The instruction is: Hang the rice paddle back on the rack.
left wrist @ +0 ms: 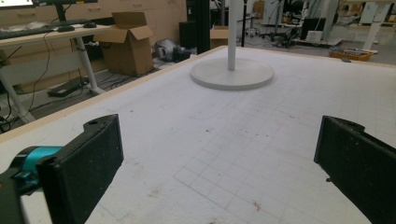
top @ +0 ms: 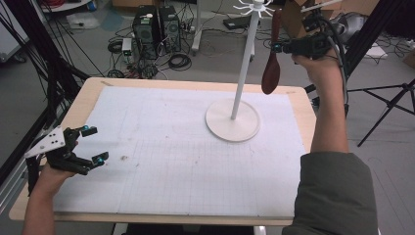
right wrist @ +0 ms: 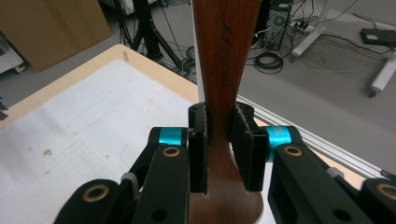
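Two hand-held grippers at work over one table [top: 161, 83]: right hand-held gripper [top: 280, 47], upper right of the high view, clamped on one wooden spoon [top: 272, 68], held upright beside the pole of one white rack [top: 234, 125], apparently to hang it on a top hook. Left hand-held gripper [top: 95, 144], lower left, jaws spread wide and empty above the mat, seemingly parked clear.

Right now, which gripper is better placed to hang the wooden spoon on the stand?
Right. The right gripper is already shut on the wooden spoon, raised near the white stand's hooks. The left gripper is open and empty, low at the table's near left.
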{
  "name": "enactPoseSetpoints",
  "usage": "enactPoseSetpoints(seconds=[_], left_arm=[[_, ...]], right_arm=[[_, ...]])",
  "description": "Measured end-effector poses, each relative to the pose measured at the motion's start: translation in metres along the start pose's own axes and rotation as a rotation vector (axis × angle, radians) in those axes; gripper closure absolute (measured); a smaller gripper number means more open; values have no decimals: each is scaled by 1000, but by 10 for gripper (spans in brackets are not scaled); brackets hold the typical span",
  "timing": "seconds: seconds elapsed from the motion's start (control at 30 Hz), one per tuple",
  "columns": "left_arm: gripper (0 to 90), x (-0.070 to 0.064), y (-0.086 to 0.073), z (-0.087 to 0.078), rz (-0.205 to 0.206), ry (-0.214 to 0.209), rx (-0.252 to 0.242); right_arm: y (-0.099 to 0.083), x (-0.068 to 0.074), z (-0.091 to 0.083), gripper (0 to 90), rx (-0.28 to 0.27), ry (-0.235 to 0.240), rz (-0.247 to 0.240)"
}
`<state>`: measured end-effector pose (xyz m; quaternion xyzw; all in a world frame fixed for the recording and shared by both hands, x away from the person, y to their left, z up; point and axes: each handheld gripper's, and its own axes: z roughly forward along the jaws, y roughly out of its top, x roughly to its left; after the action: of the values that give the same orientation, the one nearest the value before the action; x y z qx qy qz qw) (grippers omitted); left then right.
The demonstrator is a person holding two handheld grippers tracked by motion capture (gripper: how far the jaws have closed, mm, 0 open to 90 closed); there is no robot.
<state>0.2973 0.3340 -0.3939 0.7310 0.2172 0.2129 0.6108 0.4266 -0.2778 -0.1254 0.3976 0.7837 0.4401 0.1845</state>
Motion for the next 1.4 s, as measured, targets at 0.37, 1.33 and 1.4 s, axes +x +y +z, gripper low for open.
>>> enactPoseSetpoints(seconds=[0.37, 1.33, 1.4], left_arm=[[18, 0, 0, 0, -2, 2, -3], [18, 0, 0, 0, 0, -4, -2], [18, 0, 0, 0, -1, -4, -2]], right_arm=[[-4, -3, 5, 752, 21, 7, 9], [5, -1, -6, 763, -1, -1, 11], [7, 0, -6, 763, -4, -2, 9]])
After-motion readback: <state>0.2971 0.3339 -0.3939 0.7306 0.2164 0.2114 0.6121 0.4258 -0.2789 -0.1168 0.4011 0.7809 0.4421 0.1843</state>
